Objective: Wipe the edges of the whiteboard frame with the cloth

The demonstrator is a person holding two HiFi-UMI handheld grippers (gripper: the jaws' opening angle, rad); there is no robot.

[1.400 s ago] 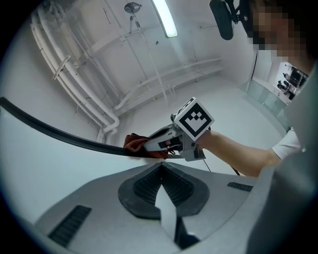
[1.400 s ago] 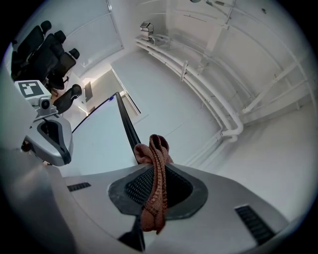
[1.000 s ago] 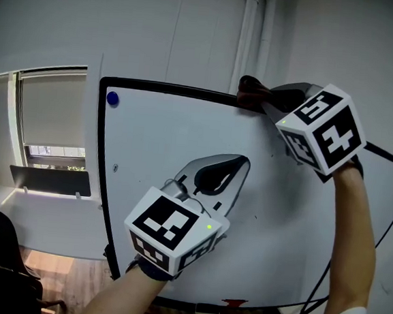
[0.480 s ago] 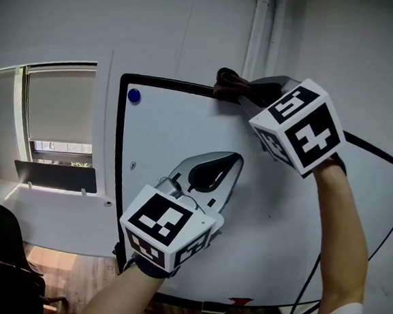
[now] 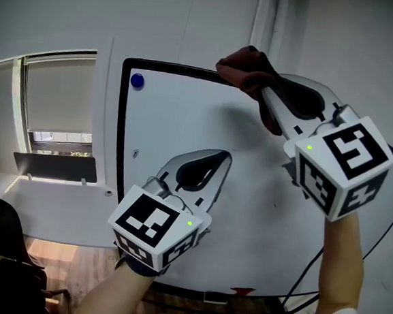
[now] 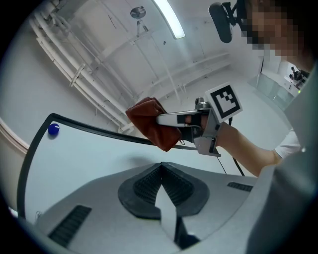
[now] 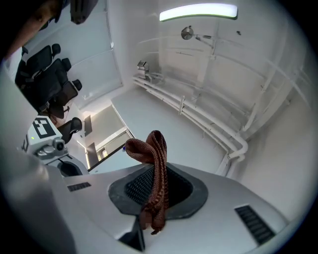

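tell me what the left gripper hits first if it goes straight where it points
Most likely the whiteboard, its white face just below the top frame; depth is unclear. Skimming past that, the cloth in the right gripper comes next.

Cloth [image 5: 249,67]: rust-brown. Whiteboard [image 5: 176,120]: white; frame [image 5: 121,139]: black. Magnet [image 5: 137,81] at whiteboard's top-left corner: blue. Wall [image 5: 73,9] behind: pale grey.

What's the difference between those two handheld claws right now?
The right gripper is clamped on a reddish-brown cloth, while the left gripper is closed on nothing. The right gripper is raised to the whiteboard's black top frame, and the left gripper sits lower, over the board's white face. Both have their jaws together.
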